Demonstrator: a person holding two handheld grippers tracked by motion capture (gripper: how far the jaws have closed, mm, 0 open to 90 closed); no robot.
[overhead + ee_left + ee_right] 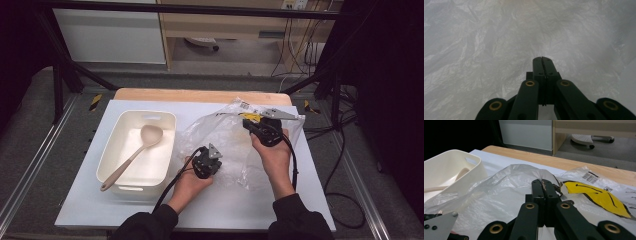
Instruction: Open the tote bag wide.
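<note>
A crumpled clear plastic bag (225,137) with a yellow label (251,117) lies on the white board, right of centre. My left gripper (209,161) sits at the bag's near left edge. In the left gripper view its jaws (541,59) are pressed together with the bag's film (486,50) all around them. My right gripper (252,125) is at the bag's far side beside the label. In the right gripper view its jaws (541,181) are shut where the film (499,192) tents up to their tips, next to the yellow label (596,195).
A cream plastic bin (115,145) stands left of the bag and holds a beige spoon (145,140); the bin (454,155) shows at the left of the right gripper view. The white board (225,210) covers a wooden table (200,95).
</note>
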